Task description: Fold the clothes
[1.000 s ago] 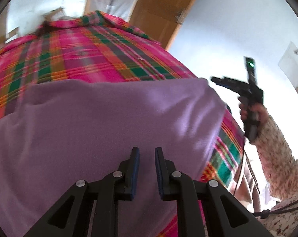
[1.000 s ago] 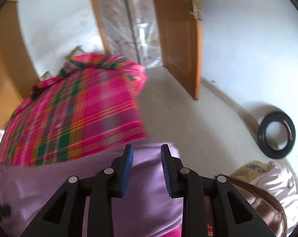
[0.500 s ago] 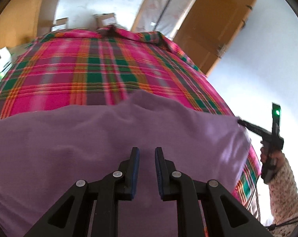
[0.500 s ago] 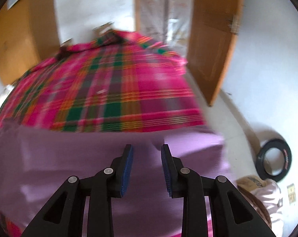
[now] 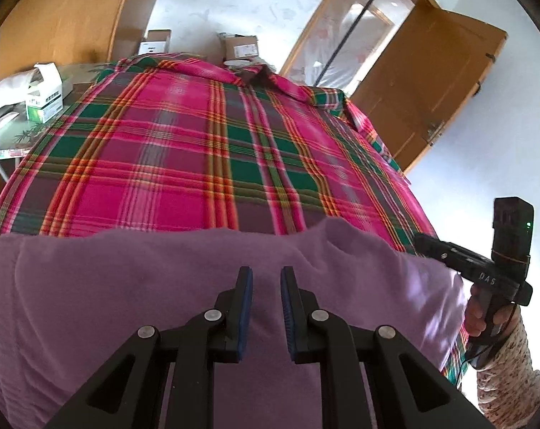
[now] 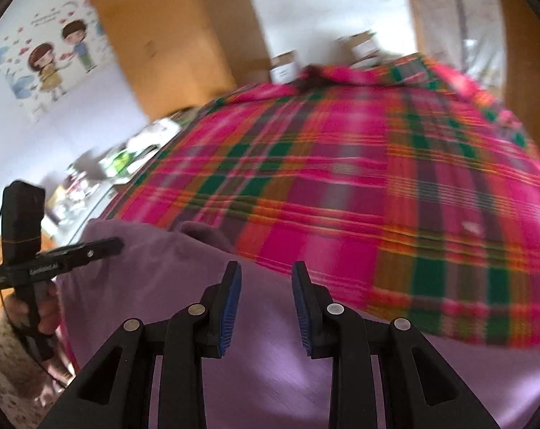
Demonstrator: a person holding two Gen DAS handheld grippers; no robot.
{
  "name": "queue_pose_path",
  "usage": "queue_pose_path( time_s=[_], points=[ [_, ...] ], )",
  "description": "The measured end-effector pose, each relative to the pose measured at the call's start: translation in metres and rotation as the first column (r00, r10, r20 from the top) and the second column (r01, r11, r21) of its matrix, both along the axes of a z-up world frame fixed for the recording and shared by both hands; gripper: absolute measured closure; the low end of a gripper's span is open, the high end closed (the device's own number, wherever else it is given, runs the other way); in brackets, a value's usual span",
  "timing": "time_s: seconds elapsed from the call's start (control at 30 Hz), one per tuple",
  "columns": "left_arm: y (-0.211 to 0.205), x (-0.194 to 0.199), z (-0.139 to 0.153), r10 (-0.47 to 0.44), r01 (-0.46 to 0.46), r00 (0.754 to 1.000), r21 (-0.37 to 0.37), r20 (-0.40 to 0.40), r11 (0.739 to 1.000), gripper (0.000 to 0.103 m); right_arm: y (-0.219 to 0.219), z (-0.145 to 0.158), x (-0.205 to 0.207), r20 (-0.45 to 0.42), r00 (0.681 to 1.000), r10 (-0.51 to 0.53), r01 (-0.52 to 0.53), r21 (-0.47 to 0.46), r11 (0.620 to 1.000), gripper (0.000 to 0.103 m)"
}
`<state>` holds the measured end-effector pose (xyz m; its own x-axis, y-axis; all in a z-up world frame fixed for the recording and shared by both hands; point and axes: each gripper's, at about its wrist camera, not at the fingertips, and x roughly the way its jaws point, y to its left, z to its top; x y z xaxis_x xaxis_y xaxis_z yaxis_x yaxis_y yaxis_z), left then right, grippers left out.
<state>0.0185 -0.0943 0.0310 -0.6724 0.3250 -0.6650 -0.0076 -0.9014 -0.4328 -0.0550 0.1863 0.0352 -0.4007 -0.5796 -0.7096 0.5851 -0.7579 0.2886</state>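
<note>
My left gripper [image 5: 266, 307] and right gripper [image 6: 266, 307] both hang released above the purple garment [image 5: 162, 304]; plaid cloth [image 5: 198, 164] at twelve o'clock.

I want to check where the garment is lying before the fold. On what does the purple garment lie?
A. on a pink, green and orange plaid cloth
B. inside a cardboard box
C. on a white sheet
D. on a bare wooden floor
A: in the left wrist view the purple garment lies spread on the pink, green and orange plaid cloth, which shows along its far edge.
</note>
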Motion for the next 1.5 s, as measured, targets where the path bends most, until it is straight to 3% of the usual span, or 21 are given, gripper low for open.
queue_pose_path(
  time_s=[0.1,0.23,0.43,0.5,0.57,0.63,0.73,0.83,0.97,1.13,1.23,1.33,1.5],
  points=[
    [-0.011,-0.008,0.003,0.040,-0.039,0.999,0.034,-0.015,0.999,0.087,-0.027,-0.007,-0.007,0.042,0.996,0.079,-0.080,0.008,0.997,0.073],
    [-0.018,-0.019,-0.002,0.040,-0.040,0.999,0.005,0.017,0.999,0.087,-0.050,-0.015,-0.011,0.096,0.980,0.174,-0.176,0.010,0.984,0.073],
    [-0.021,-0.028,-0.012,0.001,-0.002,0.998,0.019,0.056,1.000,0.087,-0.072,-0.022,0.000,0.204,0.913,0.354,-0.354,-0.039,0.935,0.071],
    [-0.020,-0.030,-0.012,-0.006,0.005,0.998,0.007,0.061,1.000,0.087,-0.074,-0.020,-0.002,0.199,0.918,0.342,-0.348,-0.008,0.938,0.071],
    [-0.019,-0.032,-0.013,-0.012,0.012,0.998,-0.003,0.067,1.000,0.087,-0.070,-0.015,-0.012,0.179,0.943,0.280,-0.286,0.009,0.958,0.071],
    [-0.020,-0.033,-0.014,-0.021,0.021,0.997,-0.003,0.073,1.000,0.087,-0.062,-0.012,-0.024,0.175,0.956,0.237,-0.237,-0.024,0.971,0.071],
    [-0.021,-0.035,-0.017,-0.035,0.035,0.996,-0.005,0.086,0.999,0.087,-0.061,-0.017,-0.040,0.206,0.958,0.201,-0.203,-0.012,0.979,0.071],
    [-0.025,-0.037,-0.020,-0.034,0.034,0.995,-0.004,0.098,0.999,0.087,-0.073,-0.021,-0.044,0.234,0.939,0.253,-0.255,-0.024,0.967,0.071],
    [-0.032,-0.037,-0.023,-0.019,0.020,0.993,-0.006,0.114,1.000,0.087,-0.091,-0.030,-0.050,0.319,0.889,0.328,-0.322,-0.073,0.944,0.070],
    [-0.042,-0.038,-0.026,0.007,-0.008,0.993,0.009,0.116,1.000,0.087,-0.096,-0.039,-0.067,0.403,0.858,0.320,-0.265,-0.187,0.946,0.074],
    [-0.047,-0.039,-0.028,0.018,-0.020,0.993,0.016,0.120,1.000,0.087,-0.092,-0.040,-0.072,0.379,0.892,0.248,-0.211,-0.137,0.968,0.100],
    [-0.049,-0.040,-0.030,0.020,-0.024,0.993,0.028,0.119,0.999,0.087,-0.085,-0.033,-0.077,0.325,0.924,0.200,-0.170,-0.118,0.978,0.100],
    [-0.051,-0.040,-0.031,0.018,-0.023,0.993,0.036,0.114,0.999,0.087,-0.097,-0.040,-0.079,0.298,0.942,0.154,-0.151,-0.033,0.988,0.100]
  ],
)
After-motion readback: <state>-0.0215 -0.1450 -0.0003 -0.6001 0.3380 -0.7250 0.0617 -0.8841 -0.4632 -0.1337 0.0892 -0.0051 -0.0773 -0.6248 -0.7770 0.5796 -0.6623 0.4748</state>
